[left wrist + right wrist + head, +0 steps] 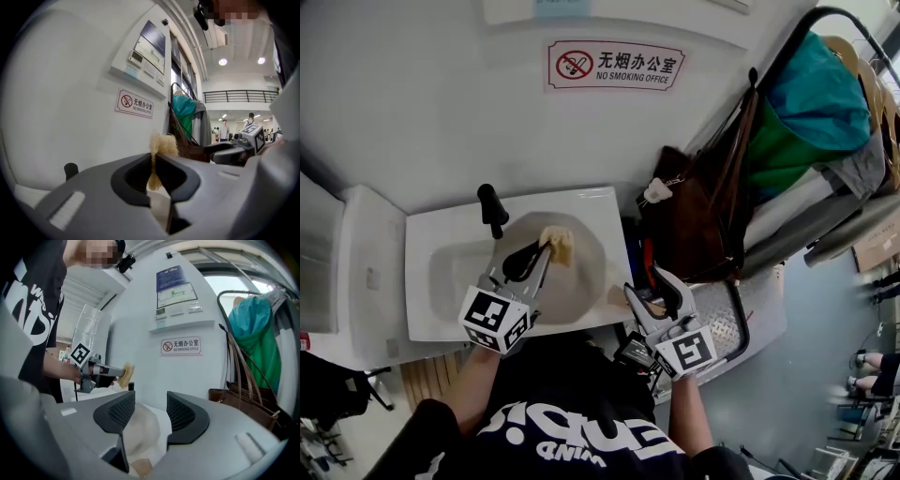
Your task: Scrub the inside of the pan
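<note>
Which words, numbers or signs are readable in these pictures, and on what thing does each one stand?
"无烟办公室" and "NO SMOKING OFFICE", beside a crossed-out cigarette symbol: on the red-framed sign fixed to the white wall.
Blue-topped notice on the same wall: its print is too small to read.
White print on the person's black shirt: upside down and partly cut off, so I cannot read it with certainty.

Head: you look steeply down onto the sink (422, 234).
Gripper views: yours both face the wall's no-smoking sign (134, 104), shared by all three.

Sponge (559, 246) in left tool (545, 253) over pan (589, 283)
</note>
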